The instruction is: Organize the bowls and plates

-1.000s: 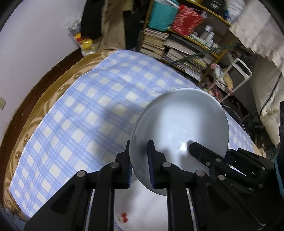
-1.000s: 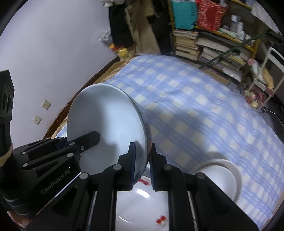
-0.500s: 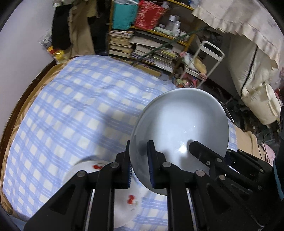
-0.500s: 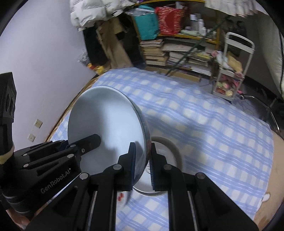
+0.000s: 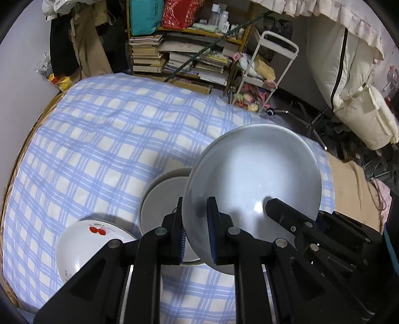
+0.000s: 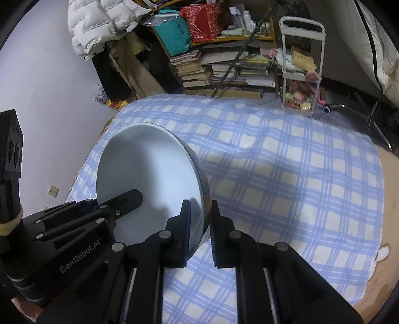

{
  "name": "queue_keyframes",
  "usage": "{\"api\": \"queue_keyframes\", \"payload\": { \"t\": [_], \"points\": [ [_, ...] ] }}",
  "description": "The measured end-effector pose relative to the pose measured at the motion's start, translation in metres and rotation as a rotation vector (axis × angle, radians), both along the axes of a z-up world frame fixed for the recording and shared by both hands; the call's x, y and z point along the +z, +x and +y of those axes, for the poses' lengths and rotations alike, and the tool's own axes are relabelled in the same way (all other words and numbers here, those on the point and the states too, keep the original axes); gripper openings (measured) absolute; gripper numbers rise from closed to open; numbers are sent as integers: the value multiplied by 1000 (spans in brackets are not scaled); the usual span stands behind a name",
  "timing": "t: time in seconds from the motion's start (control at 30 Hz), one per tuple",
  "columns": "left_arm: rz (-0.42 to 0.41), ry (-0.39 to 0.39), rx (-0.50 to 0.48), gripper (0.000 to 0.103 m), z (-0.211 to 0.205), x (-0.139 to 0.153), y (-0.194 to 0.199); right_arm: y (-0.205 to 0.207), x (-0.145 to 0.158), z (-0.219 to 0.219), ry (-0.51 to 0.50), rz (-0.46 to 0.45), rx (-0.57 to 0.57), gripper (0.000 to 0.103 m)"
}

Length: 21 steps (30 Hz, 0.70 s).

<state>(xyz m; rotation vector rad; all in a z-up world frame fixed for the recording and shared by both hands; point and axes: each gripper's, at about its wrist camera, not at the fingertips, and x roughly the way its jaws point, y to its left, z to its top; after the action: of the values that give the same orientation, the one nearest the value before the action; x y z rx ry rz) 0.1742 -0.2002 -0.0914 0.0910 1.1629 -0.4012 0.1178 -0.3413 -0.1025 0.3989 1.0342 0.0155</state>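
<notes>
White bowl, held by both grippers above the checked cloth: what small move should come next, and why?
Probably lower it onto the grey plate just below. The left gripper and right gripper each clamp the white bowl by its rim, tilted and off the cloth. The plate lies flat beside the cherry-print plate, so stacking there seems the tidy option.

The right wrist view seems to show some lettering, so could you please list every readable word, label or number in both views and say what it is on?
"GenRobot.AI": white lettering on the black body of the left gripper, seen in the right wrist view.
The book spines, the bottles and the teal bag on the shelves carry print too small or blurred to read.
</notes>
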Motion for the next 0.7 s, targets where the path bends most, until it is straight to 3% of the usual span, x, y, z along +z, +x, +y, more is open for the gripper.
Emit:
{"api": "queue_keyframes", "payload": {
  "t": [0.33, 0.7],
  "points": [
    [13, 69, 26, 15, 9, -19, 6, 12, -32, 14, 31, 42, 51, 16],
    [55, 72, 86, 15, 38, -42, 9, 20, -48, 41, -2, 72, 108, 16]
  ]
}}
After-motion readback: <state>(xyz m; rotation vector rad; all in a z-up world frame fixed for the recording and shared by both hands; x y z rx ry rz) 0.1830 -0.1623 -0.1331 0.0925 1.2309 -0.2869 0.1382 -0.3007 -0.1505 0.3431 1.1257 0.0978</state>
